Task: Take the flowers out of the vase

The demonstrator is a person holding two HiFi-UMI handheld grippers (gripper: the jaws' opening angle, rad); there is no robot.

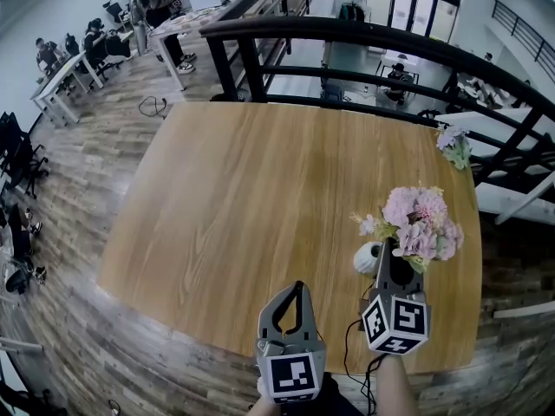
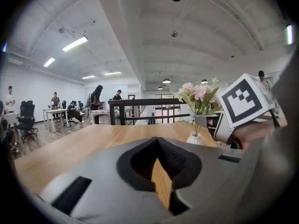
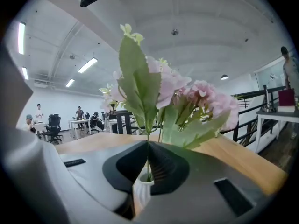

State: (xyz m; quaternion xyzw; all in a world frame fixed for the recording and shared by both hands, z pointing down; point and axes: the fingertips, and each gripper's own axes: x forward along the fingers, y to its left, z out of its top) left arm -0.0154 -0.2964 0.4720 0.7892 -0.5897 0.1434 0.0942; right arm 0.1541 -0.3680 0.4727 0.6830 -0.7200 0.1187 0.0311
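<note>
A bunch of pink flowers [image 1: 421, 224] with green leaves stands in a small white vase [image 1: 368, 256] near the right front corner of the wooden table [image 1: 251, 198]. My right gripper [image 1: 388, 248] reaches in level just above the vase's mouth, shut on the stems. In the right gripper view the jaws meet round a thin green stem [image 3: 148, 158], with the vase [image 3: 142, 195] below and the flowers [image 3: 173, 92] above. My left gripper [image 1: 298, 286] hovers over the table's front edge left of the vase, shut and empty. The left gripper view shows the flowers [image 2: 198, 93] and vase [image 2: 195, 138] at right.
Another pink flower sprig [image 1: 453, 141] lies at the table's far right edge. A black railing [image 1: 390, 50] runs behind the table, with a drop to a lower floor beyond. Desks, chairs and people [image 1: 95, 46] are at the far left. A black cable [image 1: 351, 354] hangs near the front edge.
</note>
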